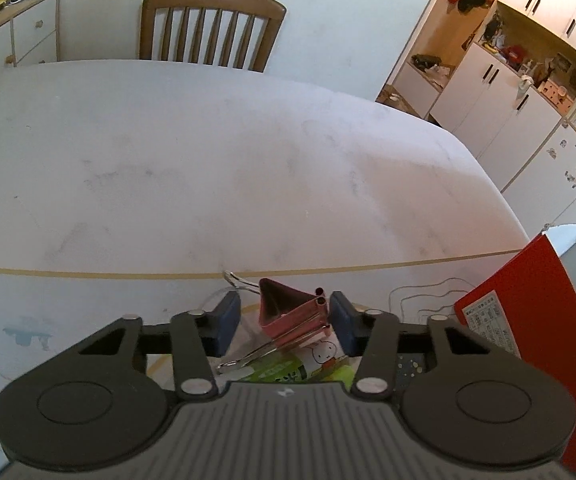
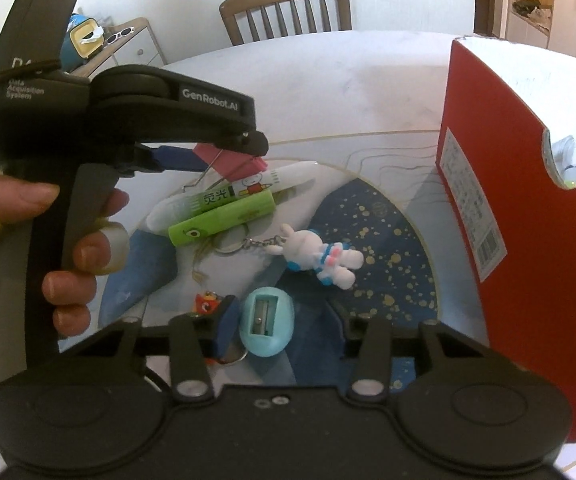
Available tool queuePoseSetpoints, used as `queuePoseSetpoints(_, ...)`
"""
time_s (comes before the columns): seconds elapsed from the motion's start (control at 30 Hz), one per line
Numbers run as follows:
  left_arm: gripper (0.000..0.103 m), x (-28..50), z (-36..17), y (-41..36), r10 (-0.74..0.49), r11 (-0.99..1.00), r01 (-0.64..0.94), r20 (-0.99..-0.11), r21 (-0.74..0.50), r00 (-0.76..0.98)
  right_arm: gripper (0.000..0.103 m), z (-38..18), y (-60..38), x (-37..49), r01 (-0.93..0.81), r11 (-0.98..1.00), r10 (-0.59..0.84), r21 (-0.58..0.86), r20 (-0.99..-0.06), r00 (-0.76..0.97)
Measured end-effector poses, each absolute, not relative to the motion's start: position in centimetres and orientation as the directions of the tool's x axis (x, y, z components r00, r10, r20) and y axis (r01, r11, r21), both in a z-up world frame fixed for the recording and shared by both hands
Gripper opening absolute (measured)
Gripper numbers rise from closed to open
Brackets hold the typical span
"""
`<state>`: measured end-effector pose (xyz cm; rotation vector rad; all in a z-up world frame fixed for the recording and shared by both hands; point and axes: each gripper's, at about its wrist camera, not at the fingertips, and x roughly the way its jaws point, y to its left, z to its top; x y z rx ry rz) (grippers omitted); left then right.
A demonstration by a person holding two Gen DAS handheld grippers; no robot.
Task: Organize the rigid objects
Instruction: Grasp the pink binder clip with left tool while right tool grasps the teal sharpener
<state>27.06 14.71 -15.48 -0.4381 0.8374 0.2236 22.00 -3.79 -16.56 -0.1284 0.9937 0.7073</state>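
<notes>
Both loose: left claw (image 1: 284,314) straddles the binder clip (image 1: 288,312), right claw (image 2: 284,322) the sharpener (image 2: 266,330) seen only from its wrist.

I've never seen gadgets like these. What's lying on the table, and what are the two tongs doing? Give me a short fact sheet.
Left tongs: around a pink clip, with a gap at one pad
Right tongs: around a blue sharpener, not pinching it
Also on the mat: white pen, green marker, rabbit keychain, orange charm
Beside them: red box, upright
Surface: white table
Held by: a hand on the left handle
</notes>
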Motion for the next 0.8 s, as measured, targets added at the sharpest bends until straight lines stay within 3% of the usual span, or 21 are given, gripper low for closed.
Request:
queuePoseSetpoints(0.2, 0.033, 27.2, -15.2, 14.1, 0.023, 0.905, -0.335, -0.756, -0.262, 0.654, 0.029, -16.4, -3.4, 21.8, -0.608, 0.768, 0.484, 0.201, -0.804, 0.346)
queuePoseSetpoints(0.8, 0.03, 25.4, -12.1, 13.2, 0.061, 0.925, -0.316, -0.738, -0.211, 0.672, 0.029, -13.4, -6.1, 21.1, -0.583, 0.791, 0.477, 0.183, -0.782, 0.401)
